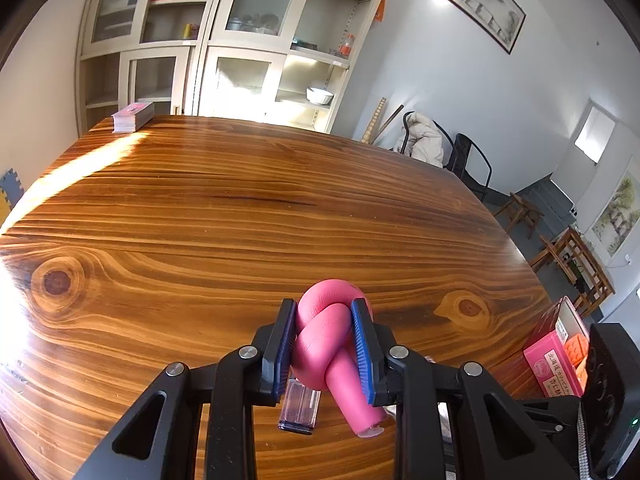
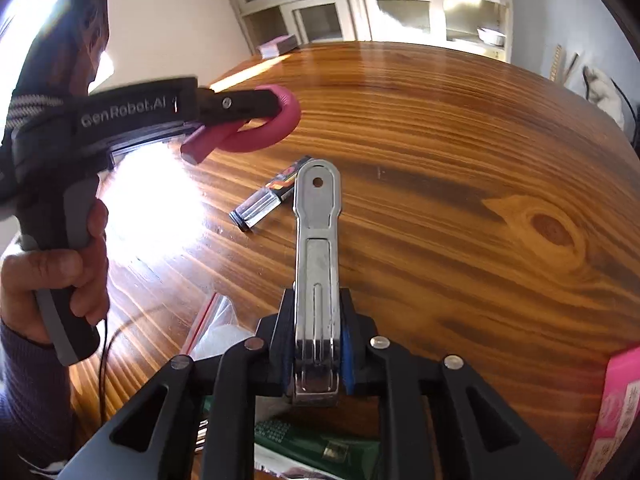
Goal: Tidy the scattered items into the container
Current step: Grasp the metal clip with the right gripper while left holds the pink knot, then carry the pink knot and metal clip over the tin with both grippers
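Long axis of metal tool [image 2: 317,264] running near to far over the wooden table [image 2: 460,200], holed round end pointing away, near end clamped between the pads of the right gripper [image 2: 316,344], jaws nearly closed on it. Pink knotted tube [image 1: 326,350] pinched at its knot by the left gripper [image 1: 325,344], jaws narrow, held above the table, free end pointing near and down. Clear lighter [image 2: 267,196] lying left of the tool's far end. Pink container [image 1: 558,354] at the right edge.
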Available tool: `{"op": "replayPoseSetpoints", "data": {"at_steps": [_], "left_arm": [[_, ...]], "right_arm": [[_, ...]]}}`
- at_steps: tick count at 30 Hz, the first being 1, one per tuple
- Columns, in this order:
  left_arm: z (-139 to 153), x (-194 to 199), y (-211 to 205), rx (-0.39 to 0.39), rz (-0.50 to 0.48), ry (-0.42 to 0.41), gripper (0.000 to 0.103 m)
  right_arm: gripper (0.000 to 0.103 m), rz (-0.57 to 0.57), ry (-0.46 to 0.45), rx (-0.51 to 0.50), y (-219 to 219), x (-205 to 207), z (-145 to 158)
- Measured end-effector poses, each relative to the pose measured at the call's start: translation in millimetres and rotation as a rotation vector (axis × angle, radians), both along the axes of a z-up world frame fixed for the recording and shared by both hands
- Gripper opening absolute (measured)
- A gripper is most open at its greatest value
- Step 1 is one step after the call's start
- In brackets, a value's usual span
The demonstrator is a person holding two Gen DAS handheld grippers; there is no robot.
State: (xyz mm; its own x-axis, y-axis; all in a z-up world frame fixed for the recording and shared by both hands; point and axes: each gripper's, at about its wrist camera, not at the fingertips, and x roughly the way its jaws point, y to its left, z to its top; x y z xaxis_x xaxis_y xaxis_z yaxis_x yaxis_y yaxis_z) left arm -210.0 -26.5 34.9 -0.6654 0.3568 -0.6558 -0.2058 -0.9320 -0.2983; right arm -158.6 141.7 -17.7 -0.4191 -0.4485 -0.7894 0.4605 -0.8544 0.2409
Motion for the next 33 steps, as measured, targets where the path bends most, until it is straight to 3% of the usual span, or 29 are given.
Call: {"op": "replayPoseSetpoints", "data": {"at_steps": [6,12,21,25,29,33], "left_arm": [[3.9,4.9,9.5,-0.010,-0.023,0.013,0.029],[6.5,10.2,21.9,-0.030,-0.051,0.026,0.029],[5.1,17.1,39.0,-0.040,-0.095,0.023,0.029],[9.8,22.4,46.6,-0.049,-0.115,0.040,0.029],[14.2,27.2,53.3,-0.055,-0.132,0.056,0.029],[16.5,31.9,62.1,-0.069,-0.150,0.067,0.029]], "right_arm": [[0.021,-0.114,0.070,-0.094,33.7,29.4,24.1],[0.021,-0.269,0.155,-0.119,72.0,62.5,40.8],[0.021,-0.364,0.185,-0.219,109.8,64.9,59.3],[0.021,-0.426,0.237,-0.186,118.9,74.9,68.6],[0.021,-0.558,0.318,-0.123,144.2,91.8,82.6],[0.021,-0.684,0.336,-0.080,180.3,103.0,81.5]]}}
